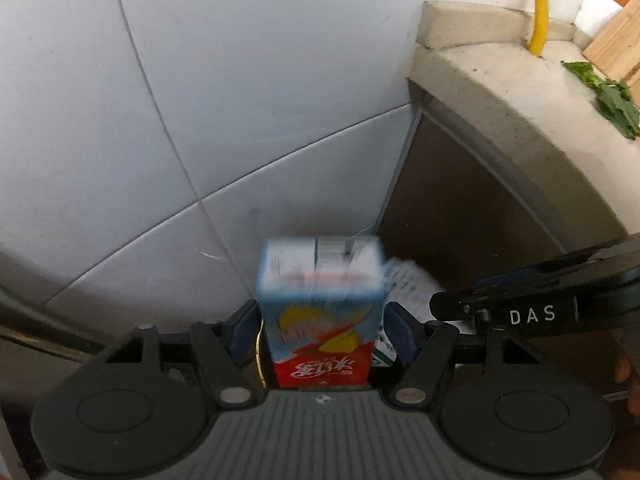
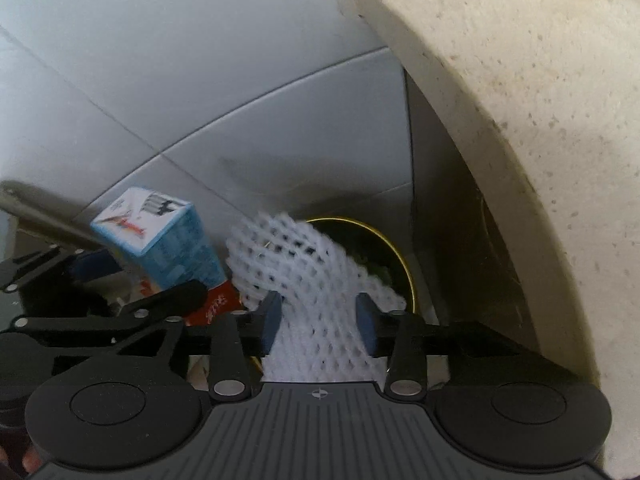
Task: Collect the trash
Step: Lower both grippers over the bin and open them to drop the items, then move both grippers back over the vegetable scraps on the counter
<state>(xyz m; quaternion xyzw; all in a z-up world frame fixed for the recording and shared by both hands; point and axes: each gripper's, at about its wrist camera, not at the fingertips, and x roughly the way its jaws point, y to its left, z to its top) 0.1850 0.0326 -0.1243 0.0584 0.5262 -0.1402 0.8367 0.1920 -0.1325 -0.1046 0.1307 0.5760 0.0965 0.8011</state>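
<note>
Blue-red drink carton, blurred, prob. intact.

steep wrist views, shared carton

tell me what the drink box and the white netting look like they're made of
Drink box: printed coated carton, judging by folded top seams and sharp corners. White netting: soft foam mesh, probably fruit wrap; matte, open diamond holes, bends limply. Neither is certain from looks alone.
</note>
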